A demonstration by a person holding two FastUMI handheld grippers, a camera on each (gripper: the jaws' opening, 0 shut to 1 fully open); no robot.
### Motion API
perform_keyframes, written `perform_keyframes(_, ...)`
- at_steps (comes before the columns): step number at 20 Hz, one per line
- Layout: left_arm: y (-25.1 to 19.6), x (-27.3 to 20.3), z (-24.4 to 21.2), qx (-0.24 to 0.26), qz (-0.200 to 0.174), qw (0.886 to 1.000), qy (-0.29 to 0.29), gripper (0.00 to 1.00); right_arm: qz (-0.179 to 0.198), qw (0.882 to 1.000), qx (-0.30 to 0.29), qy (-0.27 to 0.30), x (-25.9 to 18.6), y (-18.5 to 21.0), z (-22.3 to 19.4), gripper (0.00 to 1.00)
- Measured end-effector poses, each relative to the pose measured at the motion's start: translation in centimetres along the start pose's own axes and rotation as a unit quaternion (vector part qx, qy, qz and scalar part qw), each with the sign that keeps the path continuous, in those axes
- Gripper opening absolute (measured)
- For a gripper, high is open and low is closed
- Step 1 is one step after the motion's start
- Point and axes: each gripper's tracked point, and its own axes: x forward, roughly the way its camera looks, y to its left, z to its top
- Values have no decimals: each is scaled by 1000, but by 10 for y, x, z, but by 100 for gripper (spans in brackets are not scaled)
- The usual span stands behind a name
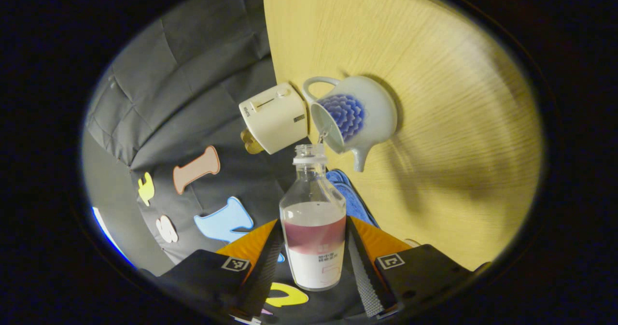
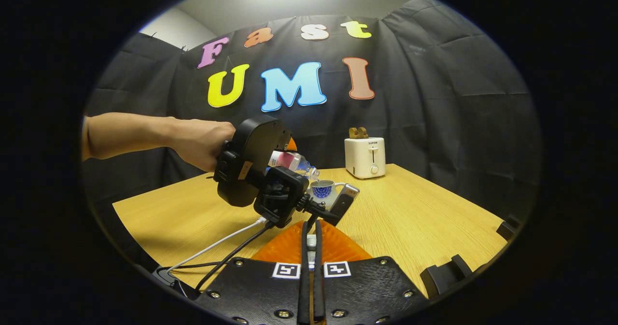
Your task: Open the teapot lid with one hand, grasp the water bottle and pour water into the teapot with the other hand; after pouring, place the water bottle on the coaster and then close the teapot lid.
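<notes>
The wooden table (image 2: 410,219) is the largest thing, and on it, near the far edge, stands a cream toaster (image 2: 365,157) with a brown piece in its slot. In front of the toaster, close to it, stands the white teapot (image 1: 355,115) with a blue flower pattern; its top is open and its spout points away from the toaster.

The left gripper (image 1: 314,262) is closed on the water bottle (image 1: 314,228): both fingers press on the sides of the labelled lower part. The bottle has no cap and is tilted, with its mouth at the rim of the teapot opening. A thin stream of water goes from the mouth into the pot. In the right gripper view, a hand (image 2: 200,144) holds this gripper above the table, and the bottle slopes down toward the teapot.

The right gripper (image 2: 311,247) has its two fingers almost together, and a small pale thing sits between them; I cannot tell what it is. Something blue (image 1: 350,197) lies on the table just behind the bottle, mostly hidden.
</notes>
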Motion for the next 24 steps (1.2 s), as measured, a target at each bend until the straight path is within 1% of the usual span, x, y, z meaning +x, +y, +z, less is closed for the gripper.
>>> perform_keyframes(7,6,1,1,27,-2,1000,-2,87,3,1000,1,0,0,1,1,4)
perform_keyframes(10,6,1,2,30,-5,1000,-2,87,2,1000,0,0,0,1,1,4)
perform_keyframes(15,9,0,2,35,2,999,-3,87,1,1000,-1,-2,-1,0,2,4)
perform_keyframes(21,8,2,2,28,0,1000,-6,87,2,1000,4,-8,-2,0,6,3)
perform_keyframes(24,3,3,5,-2,4,1000,-16,87,2,1000,4,-8,-2,0,6,4)
